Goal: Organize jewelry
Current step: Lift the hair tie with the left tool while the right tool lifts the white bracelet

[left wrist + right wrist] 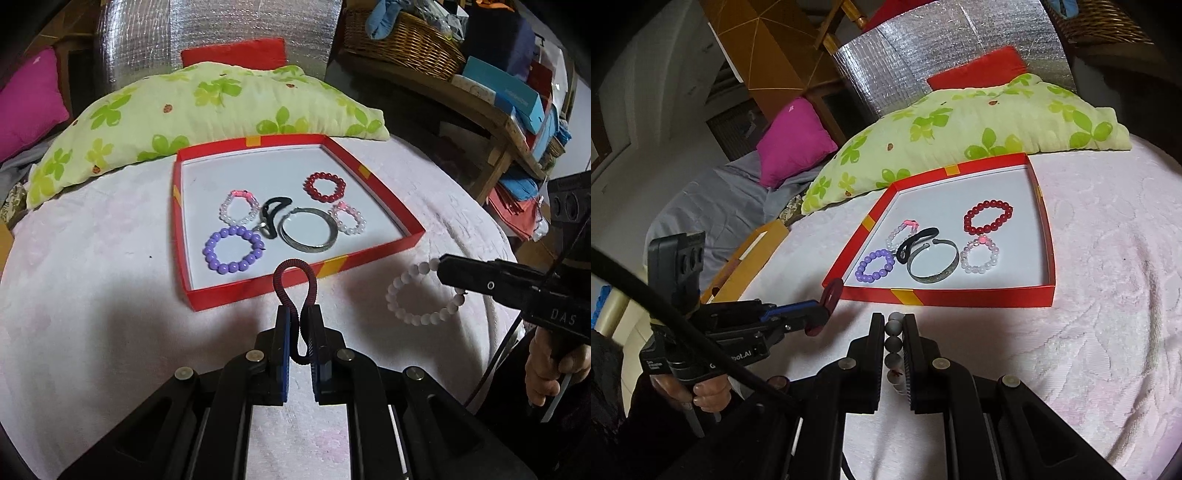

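Observation:
A shallow red box lid (373, 258) (979, 297) lies on the pale bedspread. Inside it lie a purple bead bracelet (232, 250) (874, 265), a red bead bracelet (325, 185) (988, 216), two white-and-pink bead bracelets (238, 208) (348, 218), a silver bangle (307, 229) (934, 266) and a black hair tie (272, 214) (916, 243). My left gripper (300, 314) (823, 314) is shut on a dark red coiled hair tie (295, 271) (831, 291), just short of the lid's near wall. To its right, my right gripper (893, 325) (441, 267) is shut on a white bead bracelet (424, 295) (892, 343), which hangs above the bedspread.
A green floral pillow (207, 107) (960, 140) lies behind the lid, with a red cushion (234, 53) and a pink cushion (794, 140) further back. A wooden shelf with a wicker basket (402, 40) and boxes stands to the right. A hand (546, 373) holds the right gripper's handle.

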Demonstrator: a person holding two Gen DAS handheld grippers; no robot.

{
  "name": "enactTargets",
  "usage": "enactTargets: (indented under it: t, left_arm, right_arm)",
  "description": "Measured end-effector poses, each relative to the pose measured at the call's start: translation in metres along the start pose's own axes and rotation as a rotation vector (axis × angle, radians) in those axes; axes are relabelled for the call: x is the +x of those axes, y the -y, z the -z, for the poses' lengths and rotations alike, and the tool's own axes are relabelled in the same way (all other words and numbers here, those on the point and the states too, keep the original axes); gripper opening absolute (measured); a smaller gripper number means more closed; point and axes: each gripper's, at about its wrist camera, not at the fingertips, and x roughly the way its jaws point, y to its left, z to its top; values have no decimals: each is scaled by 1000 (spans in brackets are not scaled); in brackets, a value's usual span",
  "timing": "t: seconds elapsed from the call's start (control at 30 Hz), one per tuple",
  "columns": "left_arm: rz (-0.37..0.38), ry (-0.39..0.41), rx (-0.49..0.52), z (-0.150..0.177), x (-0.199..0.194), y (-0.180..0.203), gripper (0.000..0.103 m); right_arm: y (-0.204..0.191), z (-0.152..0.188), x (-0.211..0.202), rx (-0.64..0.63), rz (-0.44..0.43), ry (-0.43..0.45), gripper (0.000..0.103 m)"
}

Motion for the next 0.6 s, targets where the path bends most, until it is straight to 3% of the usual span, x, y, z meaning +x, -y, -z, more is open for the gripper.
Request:
enactTargets:
  t: [0.6]
  left_arm:
    - [-191, -46, 1, 1, 8, -8, 10]
  right_arm:
    - [-10, 2, 17, -8, -5, -51, 11]
